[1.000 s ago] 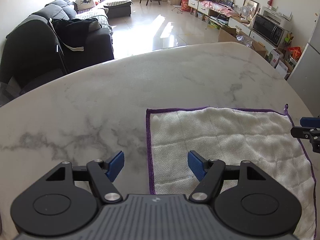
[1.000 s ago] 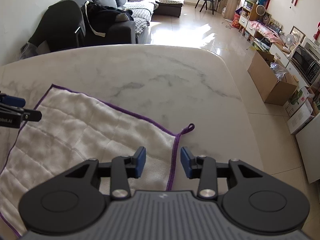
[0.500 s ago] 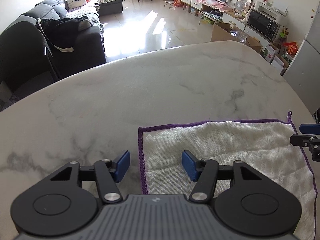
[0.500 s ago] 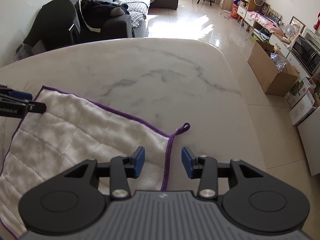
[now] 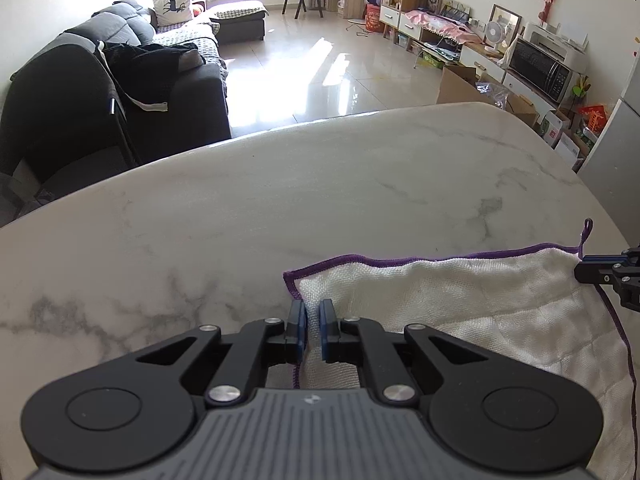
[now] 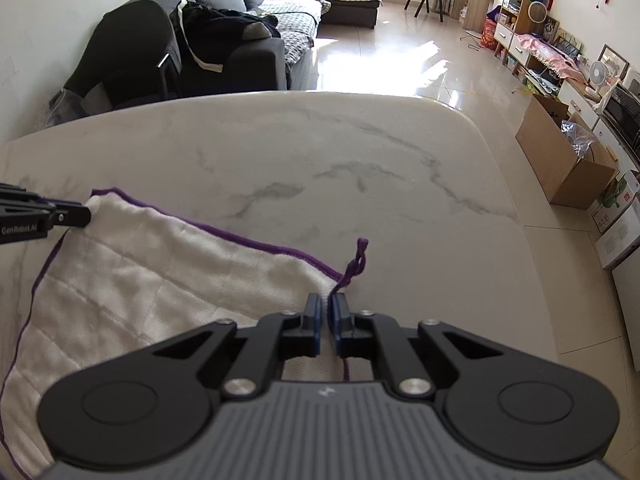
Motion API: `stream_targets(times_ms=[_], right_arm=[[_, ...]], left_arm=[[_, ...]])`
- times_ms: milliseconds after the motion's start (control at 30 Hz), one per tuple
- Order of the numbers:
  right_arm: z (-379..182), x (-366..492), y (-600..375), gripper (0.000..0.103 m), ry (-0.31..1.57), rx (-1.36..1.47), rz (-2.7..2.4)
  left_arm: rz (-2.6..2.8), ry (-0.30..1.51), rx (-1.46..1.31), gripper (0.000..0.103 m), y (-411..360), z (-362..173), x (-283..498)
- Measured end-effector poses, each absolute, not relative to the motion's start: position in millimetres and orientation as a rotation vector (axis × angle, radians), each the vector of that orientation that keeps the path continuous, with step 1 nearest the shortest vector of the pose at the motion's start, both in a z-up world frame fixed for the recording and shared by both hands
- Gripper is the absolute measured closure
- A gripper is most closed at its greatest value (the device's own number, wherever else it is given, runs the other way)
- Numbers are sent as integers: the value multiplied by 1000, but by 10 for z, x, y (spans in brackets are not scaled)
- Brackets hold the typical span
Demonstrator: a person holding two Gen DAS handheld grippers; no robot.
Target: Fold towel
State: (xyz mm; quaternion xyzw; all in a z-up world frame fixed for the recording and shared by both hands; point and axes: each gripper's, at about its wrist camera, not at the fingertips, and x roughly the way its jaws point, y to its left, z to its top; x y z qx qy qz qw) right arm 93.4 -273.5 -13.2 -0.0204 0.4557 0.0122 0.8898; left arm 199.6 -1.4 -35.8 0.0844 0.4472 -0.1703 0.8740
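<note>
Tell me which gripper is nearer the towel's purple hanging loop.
Right. The right gripper is clamped on the towel corner just beside the hanging loop. The left gripper grips the opposite far corner, the towel's whole edge away.

Each view rides on its own tongs, looking forward and steeply down along the fingers, close over the tabletop point(image 5: 280, 208). The left view sits at the towel's point(image 5: 460, 300) left corner, the right view at its right corner by the loop point(image 6: 356, 260). Both share the towel, the tabletop, the sofa point(image 6: 224, 40) and the sunlit floor beyond, and each catches the other tongs at its frame edge.
</note>
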Motion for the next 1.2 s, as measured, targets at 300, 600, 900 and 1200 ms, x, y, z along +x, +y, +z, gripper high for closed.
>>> stream_targets(times_ms=[300, 600, 900, 1200], right_arm=[[-70, 1182, -2448, 97, 909, -92, 64], [-49, 1377, -2610, 76, 933, -4, 34], [-9, 1485, -2823, 66, 938, 43, -30], [-210, 1706, -2696, 80, 995, 44, 2]], left_arm=[[-248, 926, 152, 96, 291, -268, 2042], [-263, 990, 56, 83, 433, -280, 2202], [-287, 989, -13, 72, 418, -311, 2318], [-278, 972, 23, 95, 360, -335, 2269]])
